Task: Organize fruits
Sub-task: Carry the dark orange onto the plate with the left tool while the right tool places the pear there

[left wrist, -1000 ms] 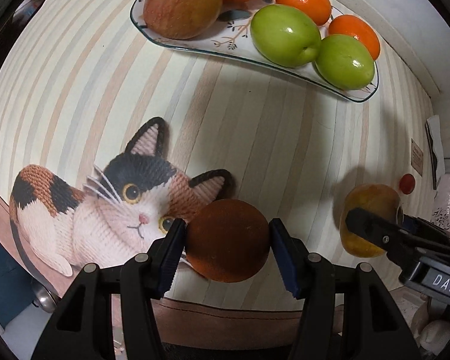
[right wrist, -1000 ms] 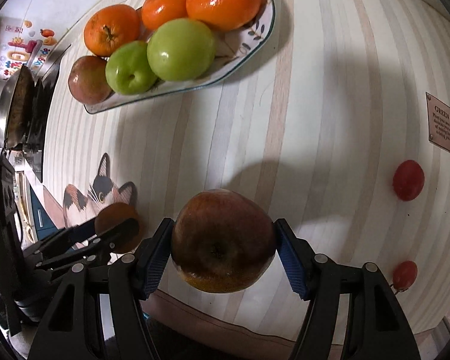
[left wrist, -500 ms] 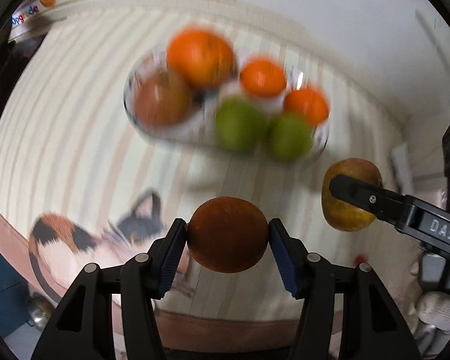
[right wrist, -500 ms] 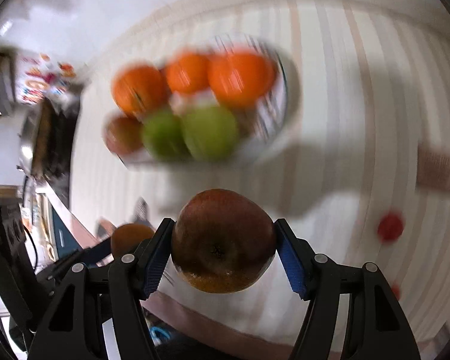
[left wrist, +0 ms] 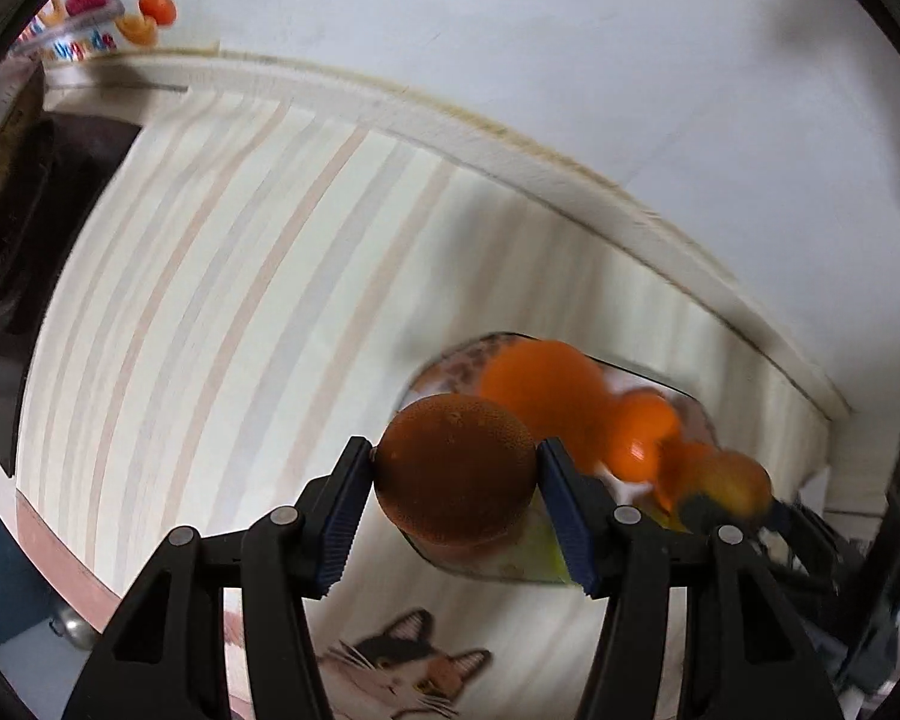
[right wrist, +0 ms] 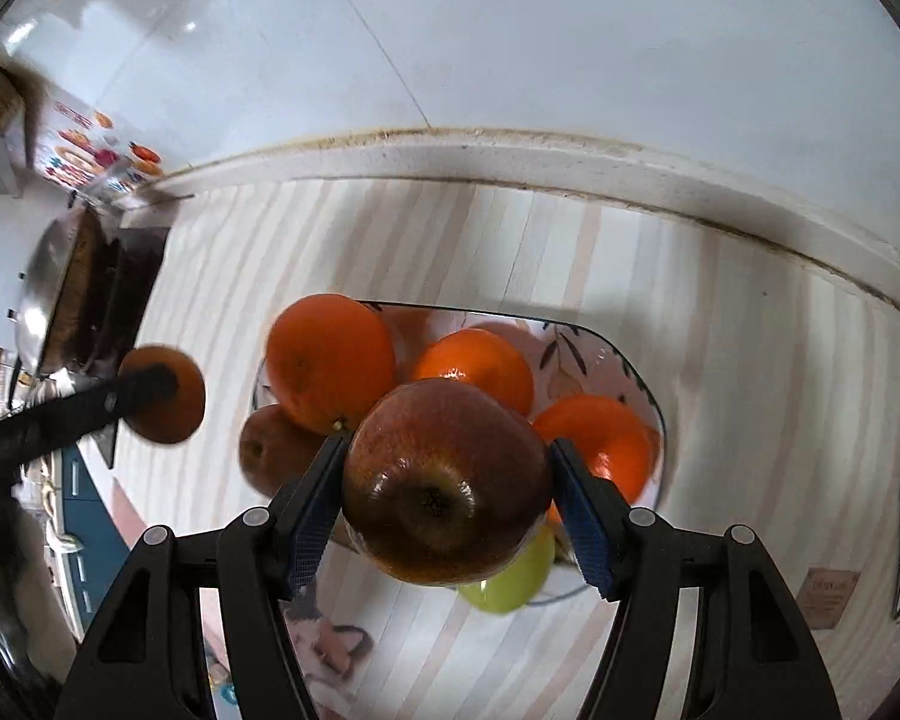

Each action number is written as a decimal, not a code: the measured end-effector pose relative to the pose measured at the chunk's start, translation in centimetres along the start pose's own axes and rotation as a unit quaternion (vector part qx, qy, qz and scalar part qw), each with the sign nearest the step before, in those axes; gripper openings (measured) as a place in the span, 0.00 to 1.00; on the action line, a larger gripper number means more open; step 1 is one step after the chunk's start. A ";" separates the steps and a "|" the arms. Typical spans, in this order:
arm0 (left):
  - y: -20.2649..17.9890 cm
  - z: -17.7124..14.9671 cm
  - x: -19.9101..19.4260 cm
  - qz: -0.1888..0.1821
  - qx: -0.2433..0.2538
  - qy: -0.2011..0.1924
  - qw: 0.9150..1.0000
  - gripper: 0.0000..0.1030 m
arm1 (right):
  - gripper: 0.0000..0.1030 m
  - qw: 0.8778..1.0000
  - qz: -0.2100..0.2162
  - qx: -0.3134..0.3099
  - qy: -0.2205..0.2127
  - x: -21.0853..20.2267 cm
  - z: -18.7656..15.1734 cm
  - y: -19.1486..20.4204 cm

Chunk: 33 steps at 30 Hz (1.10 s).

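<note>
Left tongs point(left wrist: 456, 474): one, clamping a brown, dimpled round fruit point(left wrist: 455, 468) between blue pads point(left wrist: 345, 516), holding it in the air beside the plate point(right wrist: 594, 348). Right tongs point(right wrist: 447, 480): one, gripping a glossy red apple point(right wrist: 444, 480), dark calyx facing the camera, hanging above the plate's near half. Plate: one, leaf-patterned, sitting on the striped worktop point(right wrist: 750, 360) near the wall. Oranges showing on it: three point(right wrist: 330, 360) point(right wrist: 477, 363) point(right wrist: 600, 438), bright, smooth. Red-brown apple on it: one point(right wrist: 273, 450), at the left edge. Green fruit: one point(right wrist: 510, 579) showing, partly hidden under the held apple. Cat print point(left wrist: 402, 678): one, lying on the worktop's near edge.
</note>
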<state>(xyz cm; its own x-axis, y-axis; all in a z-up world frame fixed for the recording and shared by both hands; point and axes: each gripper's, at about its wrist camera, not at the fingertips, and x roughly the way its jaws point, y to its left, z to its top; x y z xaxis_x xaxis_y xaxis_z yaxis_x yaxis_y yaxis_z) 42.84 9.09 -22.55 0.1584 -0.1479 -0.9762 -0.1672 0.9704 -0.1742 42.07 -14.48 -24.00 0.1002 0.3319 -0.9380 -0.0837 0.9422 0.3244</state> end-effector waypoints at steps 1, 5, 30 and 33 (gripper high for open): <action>0.3 0.5 0.6 0.002 -0.003 0.006 1.000 0.52 | 0.68 1.000 -0.004 -0.002 0.002 0.3 -0.1 0.0; 0.6 1.6 2.8 0.007 -0.008 0.031 0.999 0.52 | 0.68 1.000 -0.019 -0.012 0.010 1.5 0.1 0.0; 0.8 1.2 5.7 -0.006 0.000 0.083 0.997 0.53 | 0.84 0.999 -0.027 0.005 0.039 2.9 0.8 0.5; 0.8 1.0 5.2 -0.013 0.004 0.082 0.997 0.57 | 0.88 0.999 -0.028 0.008 0.039 2.8 0.7 0.3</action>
<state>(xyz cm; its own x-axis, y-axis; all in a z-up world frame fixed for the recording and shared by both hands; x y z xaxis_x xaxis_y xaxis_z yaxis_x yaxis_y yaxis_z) 44.51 9.31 -27.65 0.0020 -0.2011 -0.9796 -0.1566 0.9674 -0.1989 43.06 -13.19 -26.43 0.0271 0.2751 -0.9610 -0.0638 0.9599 0.2730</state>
